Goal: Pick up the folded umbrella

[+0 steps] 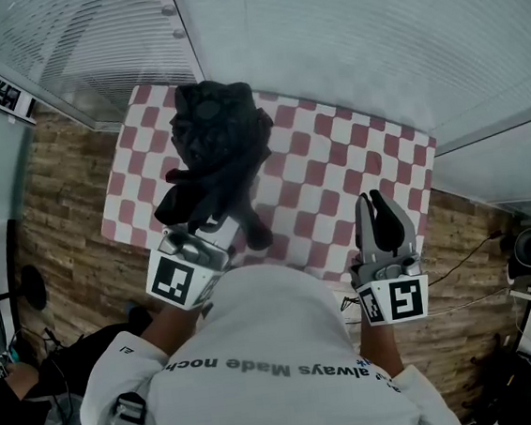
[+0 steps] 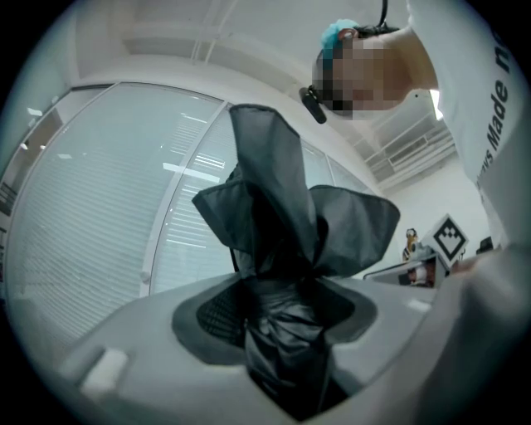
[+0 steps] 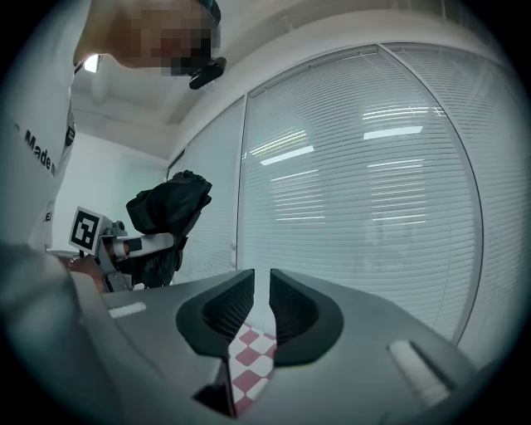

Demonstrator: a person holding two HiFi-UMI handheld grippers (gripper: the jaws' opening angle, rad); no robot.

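We are seeing cool, even light coming through the white blinds (image 3: 373, 207), where bright bars are glaring. In both gripper views the edges are bending strongly and fading into a black ring, and what lies nearest the lens is looking soft. The umbrella (image 2: 282, 249) is losing detail in shadow; the head view is looking rather dim.
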